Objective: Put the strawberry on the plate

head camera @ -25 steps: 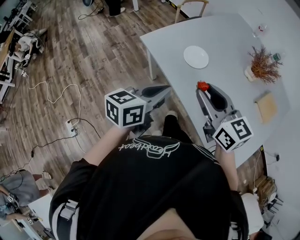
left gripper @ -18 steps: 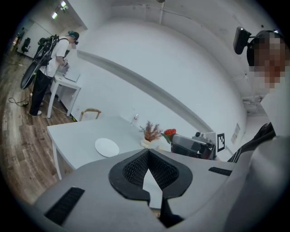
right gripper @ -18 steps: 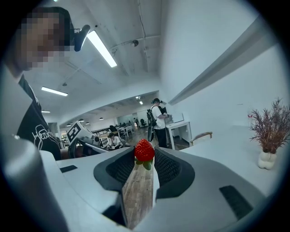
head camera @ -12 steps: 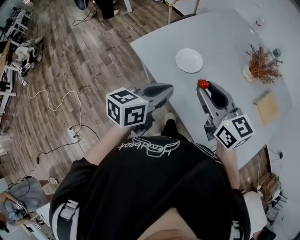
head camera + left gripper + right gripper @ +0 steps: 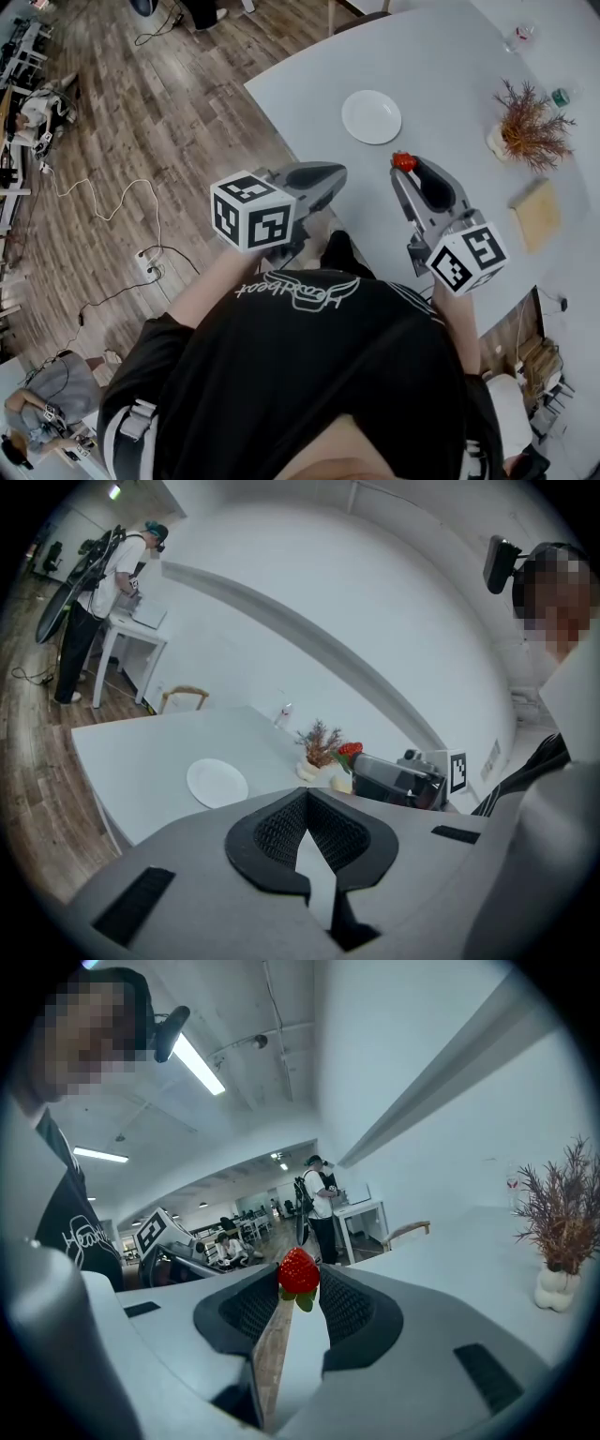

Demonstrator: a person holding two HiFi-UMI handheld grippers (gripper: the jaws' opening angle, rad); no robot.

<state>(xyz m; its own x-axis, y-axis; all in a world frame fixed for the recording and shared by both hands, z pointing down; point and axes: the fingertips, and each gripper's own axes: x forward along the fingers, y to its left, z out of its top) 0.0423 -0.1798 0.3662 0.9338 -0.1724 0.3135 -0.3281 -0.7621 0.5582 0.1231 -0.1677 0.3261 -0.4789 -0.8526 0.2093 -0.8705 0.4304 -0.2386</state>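
Note:
The red strawberry (image 5: 404, 161) sits pinched at the tips of my right gripper (image 5: 406, 167), which is shut on it above the grey table (image 5: 450, 84). In the right gripper view the strawberry (image 5: 298, 1272) fills the gap between the jaws, leaf end down. The white plate (image 5: 371, 116) lies empty on the table just beyond and slightly left of the berry. My left gripper (image 5: 333, 174) hovers at the table's near edge, jaws together with nothing in them. In the left gripper view the plate (image 5: 217, 783) lies ahead to the left, and the strawberry (image 5: 350, 751) shows at the right.
A white vase of dried twigs (image 5: 527, 127) stands right of the plate, with a wooden board (image 5: 534, 214) nearer me. A small glass (image 5: 520, 36) is at the far edge. A chair (image 5: 183, 697) stands behind the table. Cables (image 5: 103, 202) trail across the wood floor.
Both grippers have moved forward over the table, the right one still holding the strawberry. The plate now lies closer to the berry.

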